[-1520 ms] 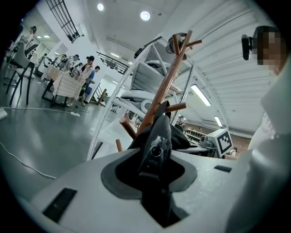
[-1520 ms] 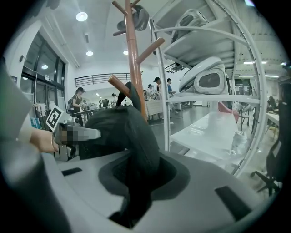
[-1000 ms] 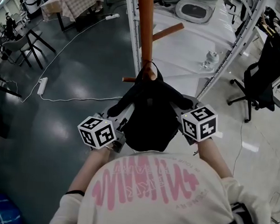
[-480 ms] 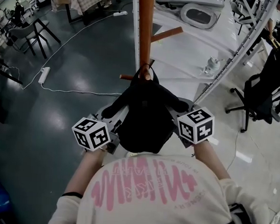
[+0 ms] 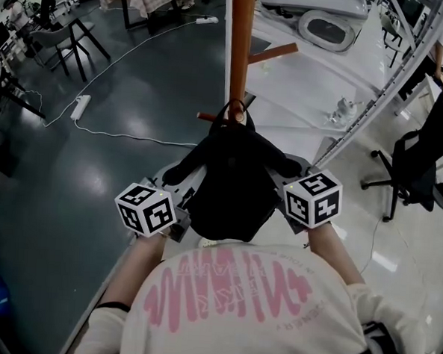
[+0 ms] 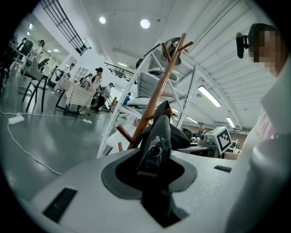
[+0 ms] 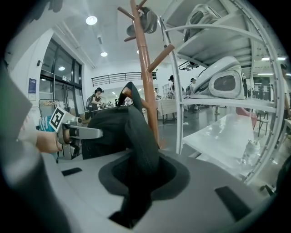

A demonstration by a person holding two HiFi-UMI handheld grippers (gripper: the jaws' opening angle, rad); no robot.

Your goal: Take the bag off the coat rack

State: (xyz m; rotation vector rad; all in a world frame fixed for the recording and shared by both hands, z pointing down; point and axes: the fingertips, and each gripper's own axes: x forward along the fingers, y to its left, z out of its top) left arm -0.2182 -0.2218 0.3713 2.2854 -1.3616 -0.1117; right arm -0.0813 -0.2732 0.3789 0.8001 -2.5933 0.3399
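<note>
A black bag hangs by its top loop from a peg on the brown wooden coat rack. My left gripper is shut on the bag's left strap, and a metal buckle shows between the jaws. My right gripper is shut on the bag's right strap, which runs up from the jaws to the bag's body. The rack's pole stands just behind the bag. In the right gripper view the left gripper shows on the bag's far side.
White metal shelving with grey machines stands right behind the rack. A black office chair is at the right. A power strip with a white cable lies on the dark floor at the left, and tables and people are farther off.
Both grippers keep hold of the bag's straps and the loop stays on the peg. The left gripper has edged slightly; the head view has shifted a little.
</note>
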